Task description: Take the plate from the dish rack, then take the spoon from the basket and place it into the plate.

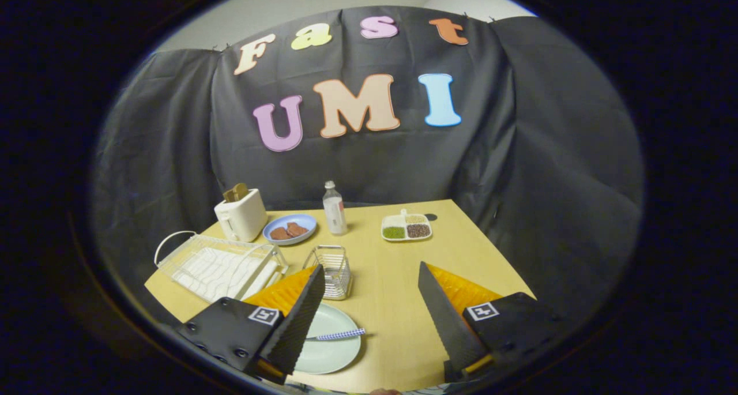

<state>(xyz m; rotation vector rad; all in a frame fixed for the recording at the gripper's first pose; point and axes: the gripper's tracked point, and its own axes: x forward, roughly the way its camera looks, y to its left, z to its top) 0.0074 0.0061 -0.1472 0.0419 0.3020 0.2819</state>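
A pale green plate (pixel 330 349) lies on the wooden table (pixel 398 303), partly hidden under my left finger. A spoon with a blue-and-white patterned handle (pixel 337 335) rests across the plate, its bowl end hidden behind that finger. The wire basket (pixel 333 270) stands upright just beyond the plate. The white dish rack (pixel 222 266) sits further left. My gripper (pixel 372 282) hangs above the table, open, with nothing between its fingers.
At the back of the table stand a white toaster (pixel 241 213) with toast in it, a blue plate (pixel 290 228) with brown pieces, a clear bottle (pixel 334 208) and a divided tray (pixel 406 226) of grains. The table's right edge runs beside my right finger.
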